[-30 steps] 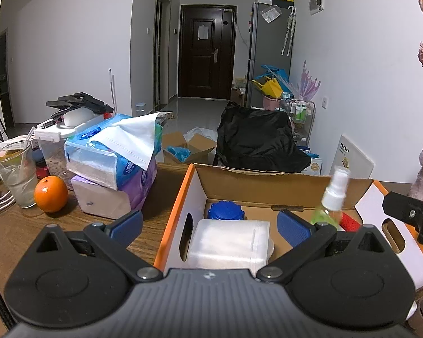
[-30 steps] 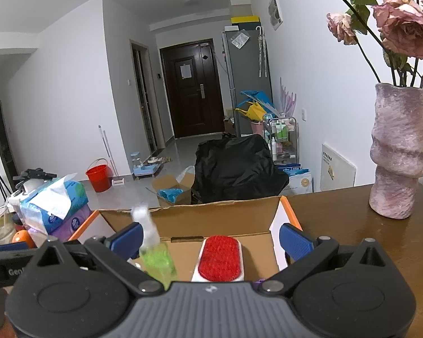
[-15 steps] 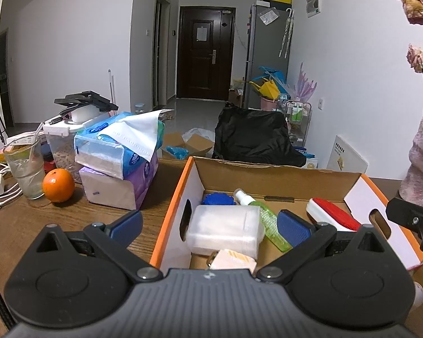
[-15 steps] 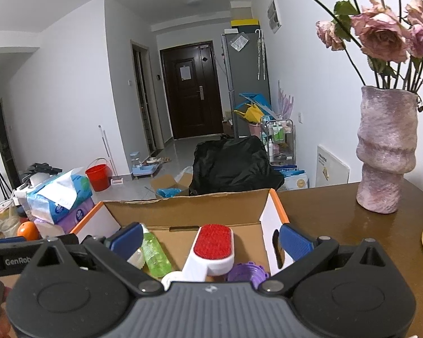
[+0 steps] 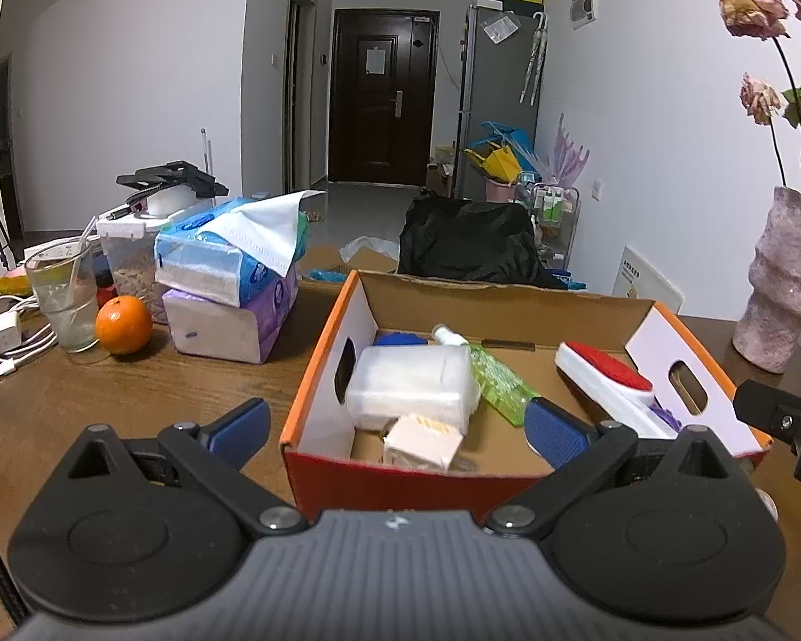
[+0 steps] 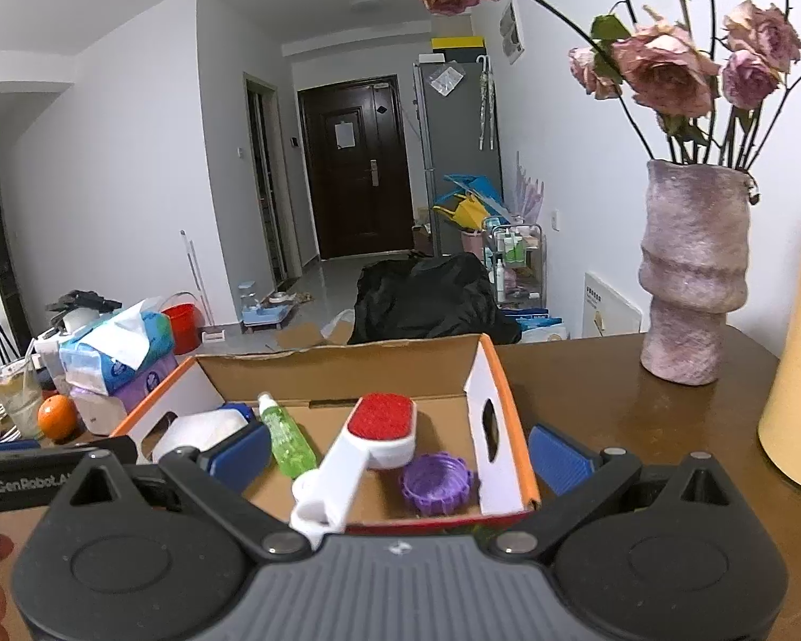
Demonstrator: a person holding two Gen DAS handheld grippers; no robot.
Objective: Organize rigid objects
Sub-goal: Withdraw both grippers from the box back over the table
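An open cardboard box (image 5: 323,358) with orange edges stands on the wooden table. In it lie a green spray bottle (image 5: 494,374), a translucent white container (image 5: 411,387), a red-and-white lint brush (image 5: 603,379), a small cream box (image 5: 424,440) and a blue lid (image 5: 398,339). The right wrist view shows the box (image 6: 499,390), the bottle (image 6: 288,440), the brush (image 6: 368,443) and a purple lid (image 6: 435,481). My left gripper (image 5: 395,427) is open and empty in front of the box. My right gripper (image 6: 398,451) is open and empty at the box's near right corner.
Stacked tissue packs (image 5: 229,288), an orange (image 5: 124,325), a glass (image 5: 64,294) and charger cables (image 5: 5,336) lie left of the box. A purple vase with dried roses (image 6: 691,272) and a cream-yellow object (image 6: 798,390) stand to the right.
The green spray bottle, upright over the box a second ago, now lies inside it. Both grippers have pulled back and up from the box, so more of its inside shows.
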